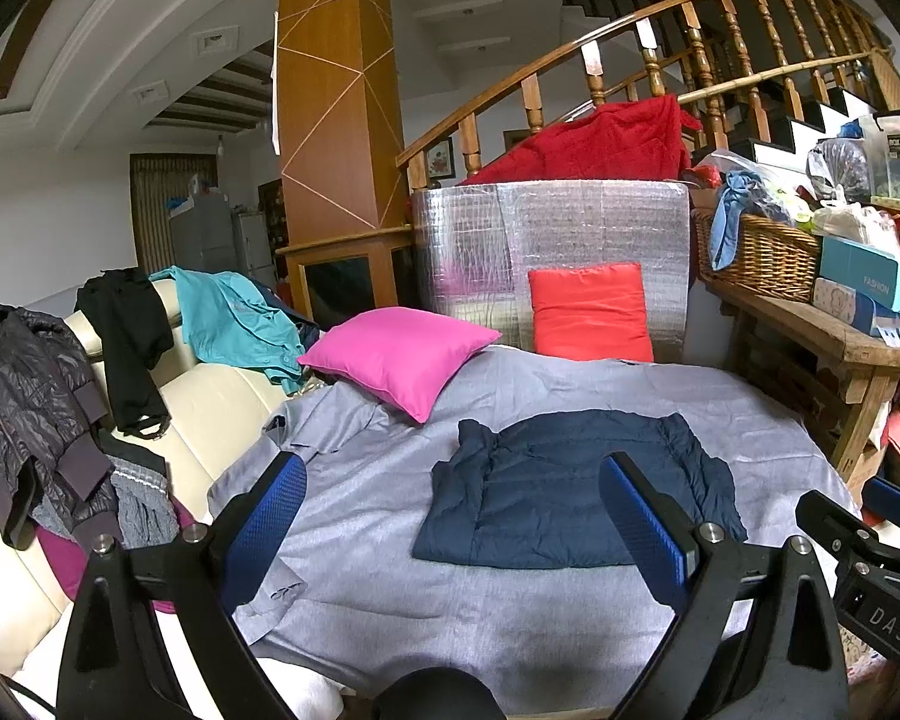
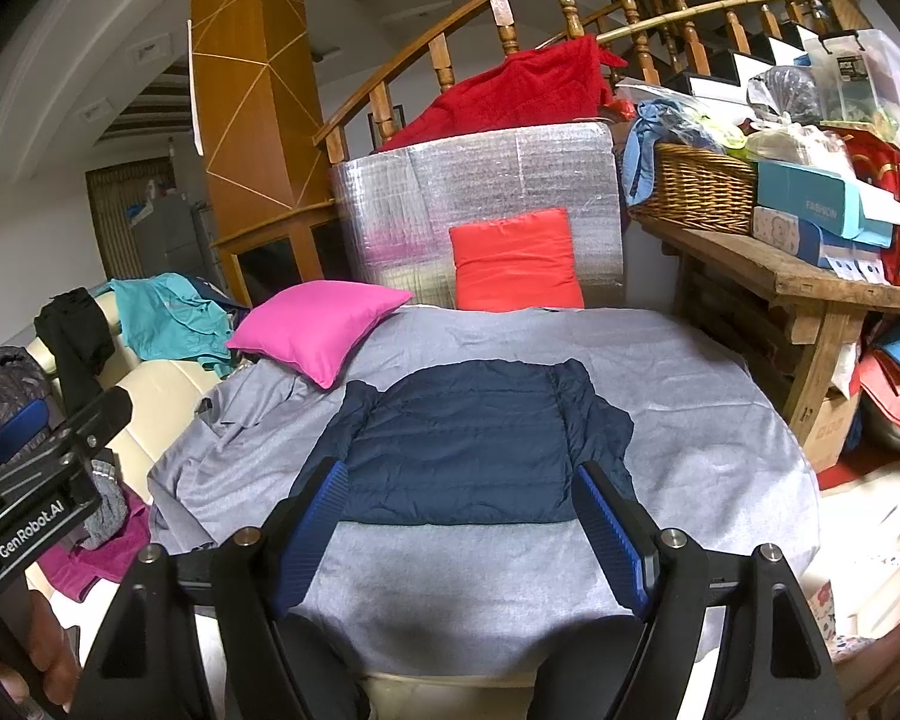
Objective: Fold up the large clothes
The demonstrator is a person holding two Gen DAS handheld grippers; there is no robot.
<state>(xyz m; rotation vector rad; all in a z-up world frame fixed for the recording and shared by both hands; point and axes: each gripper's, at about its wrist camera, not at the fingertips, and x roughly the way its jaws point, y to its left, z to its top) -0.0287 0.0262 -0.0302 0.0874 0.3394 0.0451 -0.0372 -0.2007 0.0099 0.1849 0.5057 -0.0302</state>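
A navy padded jacket (image 1: pixel 570 492) (image 2: pixel 468 438) lies folded into a flat rectangle on a grey cloth (image 1: pixel 510 384) (image 2: pixel 690 408) spread over the work surface. My left gripper (image 1: pixel 455 468) is open, hovering over the near left of the jacket, with nothing between its blue pads. Over the jacket's near edge, my right gripper (image 2: pixel 463 469) is open too, its pads on either side and clear of the fabric. Each gripper shows at the edge of the other's view: the right gripper (image 1: pixel 858 510) and the left gripper (image 2: pixel 60 420).
A pink cushion (image 1: pixel 399 354) and a red cushion (image 1: pixel 588 312) sit at the far edge before a silver foil panel (image 1: pixel 570 222). A cream sofa (image 1: pixel 210 396) with several garments stands left. A wooden bench (image 1: pixel 822 336) with a basket (image 1: pixel 750 252) and boxes stands right.
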